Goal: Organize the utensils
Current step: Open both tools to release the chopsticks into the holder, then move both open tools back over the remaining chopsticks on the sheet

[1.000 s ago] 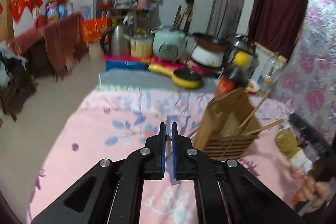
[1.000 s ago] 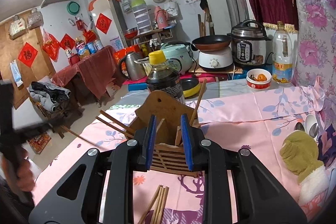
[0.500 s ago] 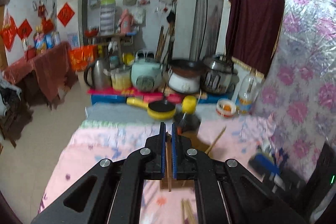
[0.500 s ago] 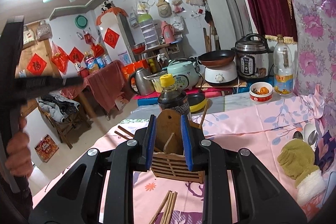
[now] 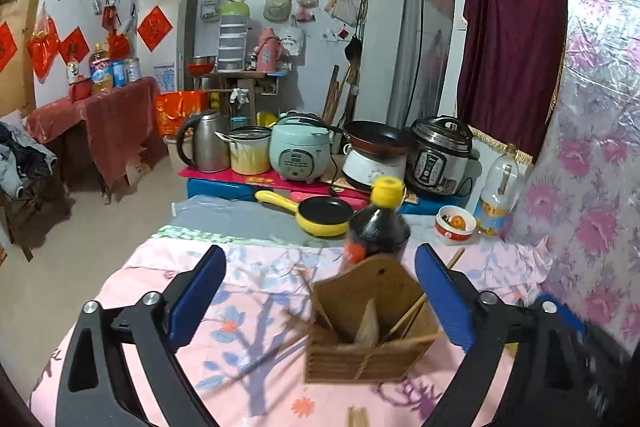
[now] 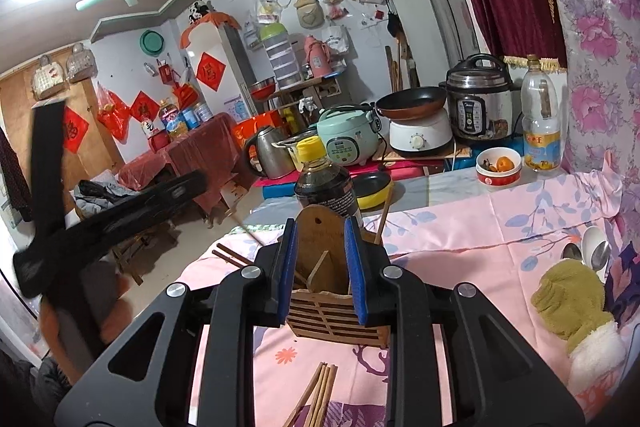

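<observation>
A wooden utensil holder (image 5: pixel 368 331) stands on the pink floral tablecloth (image 5: pixel 256 311) with several chopsticks (image 5: pixel 412 311) in it. My left gripper (image 5: pixel 320 303) is wide open and empty, with the holder just beyond its jaws. A blurred chopstick (image 5: pixel 260 359) lies slanted beside the holder. In the right wrist view my right gripper (image 6: pixel 322 271) has its blue pads partly apart with nothing between them; the holder (image 6: pixel 324 267) stands just beyond them. Loose chopsticks (image 6: pixel 316 395) lie on the cloth below it. The left gripper's black body (image 6: pixel 120 211) shows at left.
A dark sauce bottle (image 5: pixel 378 227) with a yellow cap stands right behind the holder. A yellow pan (image 5: pixel 320 215), a small bowl (image 5: pixel 456 225) and a plastic bottle (image 5: pixel 498 195) stand behind. A green mitt (image 6: pixel 576 307) and spoons (image 6: pixel 592 251) lie at right. Cookers line the back.
My left gripper held a chopstick shut in its jaws, swung over to the holder and has now opened wide, empty. The right gripper has stayed by the holder.
</observation>
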Demonstrator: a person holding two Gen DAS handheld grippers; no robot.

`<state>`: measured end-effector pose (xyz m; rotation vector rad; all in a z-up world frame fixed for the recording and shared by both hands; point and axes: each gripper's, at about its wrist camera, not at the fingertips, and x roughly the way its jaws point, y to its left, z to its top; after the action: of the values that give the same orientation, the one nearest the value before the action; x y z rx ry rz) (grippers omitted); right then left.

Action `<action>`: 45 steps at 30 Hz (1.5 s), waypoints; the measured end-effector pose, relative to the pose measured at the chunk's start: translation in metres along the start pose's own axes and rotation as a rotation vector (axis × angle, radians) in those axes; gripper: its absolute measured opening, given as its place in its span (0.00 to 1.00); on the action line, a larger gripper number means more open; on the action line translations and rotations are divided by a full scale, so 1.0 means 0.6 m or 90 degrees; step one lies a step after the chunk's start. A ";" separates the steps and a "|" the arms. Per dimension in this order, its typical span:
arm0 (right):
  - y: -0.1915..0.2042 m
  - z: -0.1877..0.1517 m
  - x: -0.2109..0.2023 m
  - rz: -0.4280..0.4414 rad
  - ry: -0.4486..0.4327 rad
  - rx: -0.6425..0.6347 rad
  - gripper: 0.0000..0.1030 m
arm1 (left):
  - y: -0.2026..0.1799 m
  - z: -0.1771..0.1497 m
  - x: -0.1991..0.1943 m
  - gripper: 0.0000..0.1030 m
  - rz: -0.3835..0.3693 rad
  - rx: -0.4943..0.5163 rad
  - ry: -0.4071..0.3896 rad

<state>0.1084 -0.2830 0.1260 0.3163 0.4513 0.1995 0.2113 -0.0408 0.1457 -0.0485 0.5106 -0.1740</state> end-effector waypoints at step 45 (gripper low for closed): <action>0.022 -0.354 -0.034 -0.019 0.348 -0.106 0.41 | 0.019 -0.414 -0.016 0.95 0.001 0.179 0.323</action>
<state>-0.0084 -0.2221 -0.0427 0.0860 0.9731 0.2928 0.0828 -0.0286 -0.0672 0.2782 0.9865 -0.2565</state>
